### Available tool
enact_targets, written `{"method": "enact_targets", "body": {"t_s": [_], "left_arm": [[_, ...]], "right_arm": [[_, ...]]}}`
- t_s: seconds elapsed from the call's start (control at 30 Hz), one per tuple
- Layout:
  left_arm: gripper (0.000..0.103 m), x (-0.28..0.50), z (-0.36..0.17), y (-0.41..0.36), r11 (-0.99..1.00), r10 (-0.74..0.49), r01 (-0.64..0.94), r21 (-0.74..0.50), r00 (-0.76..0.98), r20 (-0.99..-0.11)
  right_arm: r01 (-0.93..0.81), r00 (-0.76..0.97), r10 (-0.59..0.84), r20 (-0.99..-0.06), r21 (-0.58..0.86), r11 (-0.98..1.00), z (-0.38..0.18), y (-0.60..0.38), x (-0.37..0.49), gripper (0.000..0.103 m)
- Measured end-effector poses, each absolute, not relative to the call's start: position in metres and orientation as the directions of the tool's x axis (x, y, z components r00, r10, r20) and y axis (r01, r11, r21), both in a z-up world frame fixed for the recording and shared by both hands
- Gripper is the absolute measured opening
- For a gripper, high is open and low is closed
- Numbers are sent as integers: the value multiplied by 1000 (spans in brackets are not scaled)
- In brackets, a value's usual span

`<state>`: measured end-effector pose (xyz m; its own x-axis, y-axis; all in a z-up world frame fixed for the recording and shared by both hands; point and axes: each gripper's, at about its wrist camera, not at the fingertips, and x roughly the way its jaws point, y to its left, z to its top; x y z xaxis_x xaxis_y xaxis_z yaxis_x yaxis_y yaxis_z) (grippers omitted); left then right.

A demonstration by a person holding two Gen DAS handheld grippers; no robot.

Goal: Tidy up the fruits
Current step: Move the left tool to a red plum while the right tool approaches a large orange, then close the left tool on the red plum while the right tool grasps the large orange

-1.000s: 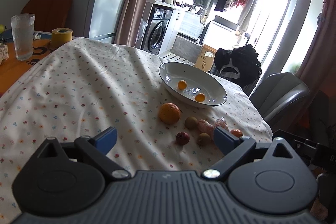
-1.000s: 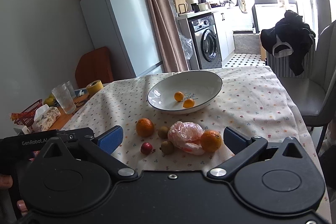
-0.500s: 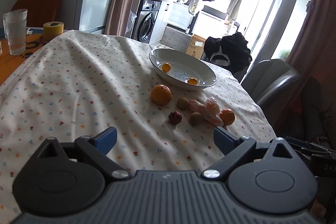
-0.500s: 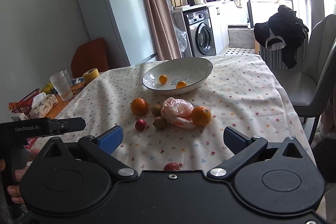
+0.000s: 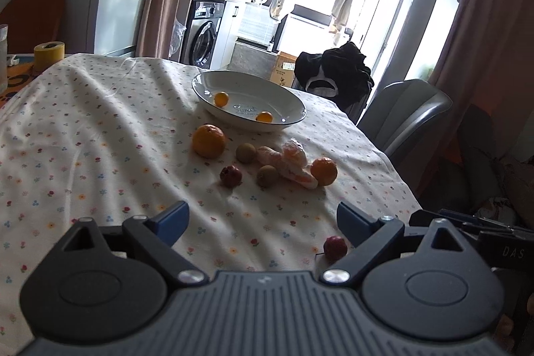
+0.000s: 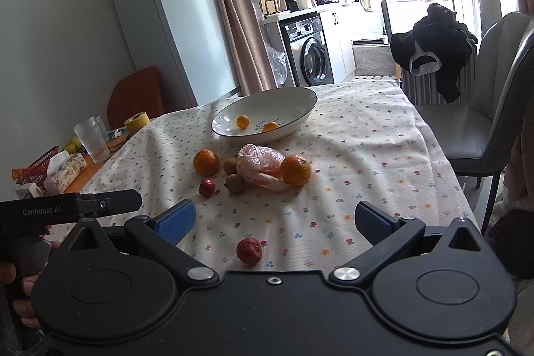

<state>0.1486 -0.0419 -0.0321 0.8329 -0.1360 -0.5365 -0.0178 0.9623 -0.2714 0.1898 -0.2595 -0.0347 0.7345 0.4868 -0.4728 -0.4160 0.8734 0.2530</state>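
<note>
Fingers apart; bowl (two kumquats)

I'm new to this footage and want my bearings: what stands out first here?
A white bowl sits mid-table on the flowered cloth, with two small orange fruits inside. Just in front of it lies a loose cluster: two oranges, brownish fruits and a plastic-wrapped piece. Nearest, one red fruit lies alone between the open right gripper's fingers.
</note>
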Motion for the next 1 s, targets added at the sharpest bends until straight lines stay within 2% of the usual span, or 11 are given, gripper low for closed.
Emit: {"method": "enact_targets", "body": {"t_s": [0.17, 0.33, 0.4, 0.53, 0.8, 0.93, 1.0], "left_arm": [[84, 157, -42, -62, 965, -183, 40, -258, 808, -560], [62, 164, -54, -77, 963, -220, 74, -259, 774, -594], [57, 166, -58, -79, 962, -224, 75, -261, 765, -604], [55, 171, -62, -83, 962, -233, 83, -260, 747, -623], [53, 180, -68, -104, 959, -278, 171, -227, 735, -618], [44, 190, -77, -113, 960, -278, 188, -206, 724, -631], [42, 194, -81, -116, 960, -278, 193, -202, 720, -636]], "right_arm": [[-394, 732, 477, -486, 269, 879, -46, -268, 195, 102], [-374, 734, 469, -490, 285, 883, -57, -278, 196, 102], [-367, 735, 468, -491, 292, 883, -61, -283, 197, 102], [-344, 732, 456, -507, 303, 889, -68, -289, 199, 100], [-328, 722, 450, -526, 312, 892, -76, -293, 202, 84], [-324, 722, 452, -524, 322, 890, -79, -295, 206, 80], [-321, 718, 450, -532, 320, 891, -81, -295, 210, 79]]}}
